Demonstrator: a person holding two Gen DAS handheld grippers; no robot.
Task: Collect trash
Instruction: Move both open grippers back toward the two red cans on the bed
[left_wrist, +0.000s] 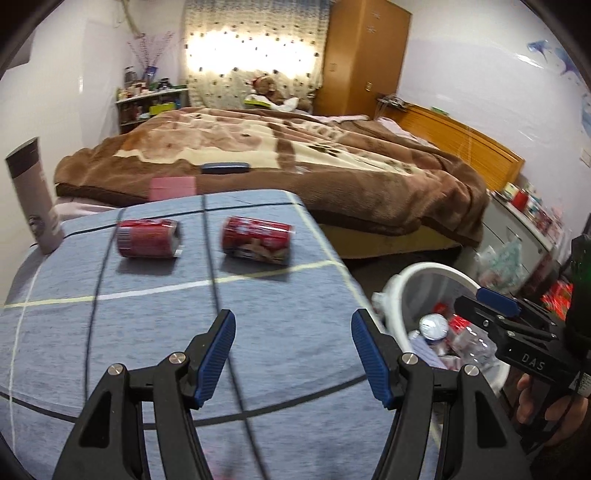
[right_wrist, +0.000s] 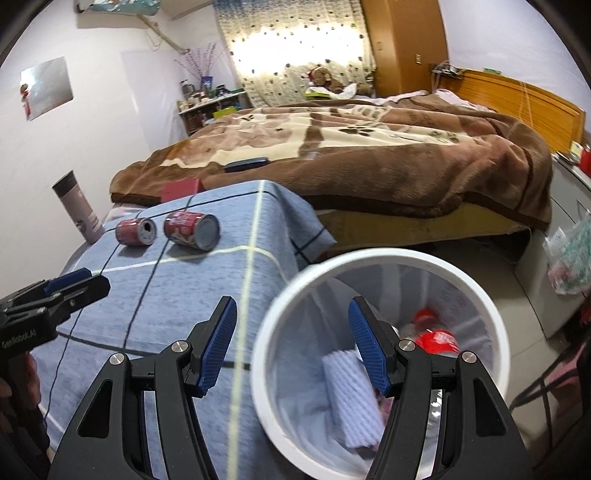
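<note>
Blue checked cloth covered the table (left_wrist: 258, 332), with the white trash bin (right_wrist: 369, 258) just beside its right edge. Two red cans (left_wrist: 147, 238) (left_wrist: 256, 240) lay on their sides straight ahead of the left gripper (left_wrist: 293, 354), long axes running crosswise. It looked the nearer; the right gripper (right_wrist: 291, 347) hung at the bin. Both gaped wide, holding nothing.

Ahead of the left tool lie two red metal drink cans (left_wrist: 148, 238) (left_wrist: 257, 240) on the blue checked tablecloth (left_wrist: 166, 332). One tall grey cylindrical flask (left_wrist: 35, 195) stands farther left. Below the right tool there is one round white plastic trash bin (right_wrist: 380, 354).
</note>
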